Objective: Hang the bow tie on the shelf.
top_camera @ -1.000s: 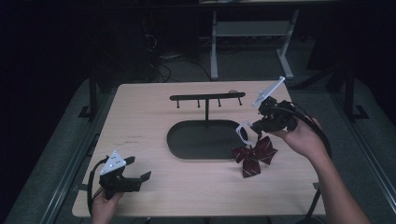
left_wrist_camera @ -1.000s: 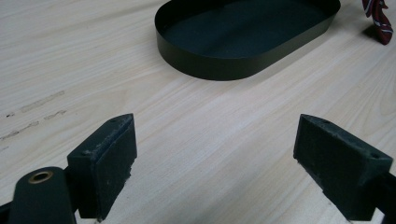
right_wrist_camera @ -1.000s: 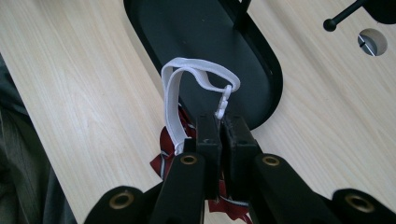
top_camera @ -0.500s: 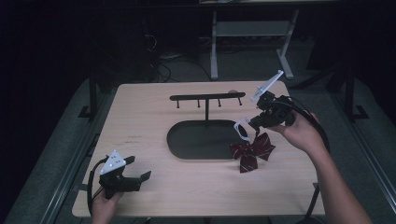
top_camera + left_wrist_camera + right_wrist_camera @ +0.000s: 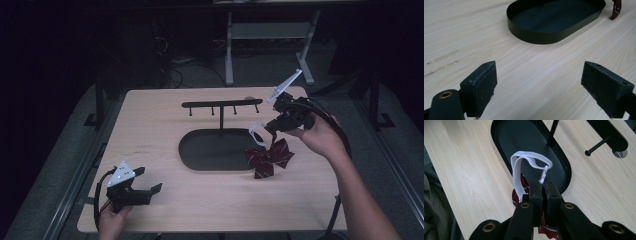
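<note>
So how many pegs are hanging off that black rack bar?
4. All hang under the rack bar: one near its left end, one left of the post, one right of it, one near the right end.

The right claw (image 5: 271, 131) has lifted the bow tie (image 5: 268, 158) slightly.

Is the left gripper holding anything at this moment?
No. In the left gripper view the left gripper has its jaws wide apart over the bare wooden table, with nothing between them.
</note>
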Demonstrator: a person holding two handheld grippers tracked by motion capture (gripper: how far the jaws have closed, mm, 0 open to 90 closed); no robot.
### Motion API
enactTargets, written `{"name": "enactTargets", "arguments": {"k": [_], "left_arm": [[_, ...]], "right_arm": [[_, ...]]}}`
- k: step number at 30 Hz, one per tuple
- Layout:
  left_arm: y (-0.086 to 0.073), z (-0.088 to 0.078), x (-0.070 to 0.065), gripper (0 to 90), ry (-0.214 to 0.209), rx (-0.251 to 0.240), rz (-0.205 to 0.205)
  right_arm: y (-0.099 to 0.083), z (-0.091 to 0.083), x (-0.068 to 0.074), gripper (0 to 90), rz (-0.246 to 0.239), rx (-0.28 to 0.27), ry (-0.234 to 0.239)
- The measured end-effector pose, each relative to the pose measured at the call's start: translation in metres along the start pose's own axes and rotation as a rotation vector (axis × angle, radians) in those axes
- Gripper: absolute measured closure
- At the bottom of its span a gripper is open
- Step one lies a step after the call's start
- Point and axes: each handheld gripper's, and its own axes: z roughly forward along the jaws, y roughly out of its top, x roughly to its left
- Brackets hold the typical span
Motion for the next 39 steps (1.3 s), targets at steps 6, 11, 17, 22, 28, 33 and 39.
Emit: {"name": "enactTargets", "arguments": {"k": [6, 11, 17, 22, 28, 33, 39], "left_arm": [[0.0, 0.0, 0.001, 13.1, 0.002, -0.003, -0.002], [0.0, 0.0, 0.0, 13.1, 0.002, -0.004, 0.001], [0.0, 0.0, 0.0, 13.1, 0.002, -0.004, 0.0], [0.0, 0.0, 0.0, 13.1, 0.001, -0.002, -0.001], [0.0, 0.0, 0.0, 13.1, 0.002, -0.004, -0.002], [0.0, 0.0, 0.0, 13.1, 0.001, -0.003, -0.001], [0.0, 0.0, 0.0, 13.1, 0.001, -0.005, -0.001]], "right_arm": [[0.006, -0.001, -0.002, 86.0, -0.001, 0.006, -0.001], [0.009, -0.002, -0.004, 86.1, -0.001, 0.002, 0.004], [0.012, -0.003, -0.006, 86.0, 0.001, 0.003, 0.0], [0.014, -0.003, -0.009, 86.1, 0.008, 0.012, 0.001], [0.017, -0.002, -0.013, 86.0, 0.013, 0.017, -0.004], [0.021, -0.001, -0.017, 86.0, 0.017, 0.02, -0.008], [0.025, 0.0, -0.019, 86.0, 0.023, 0.024, -0.011]]}}
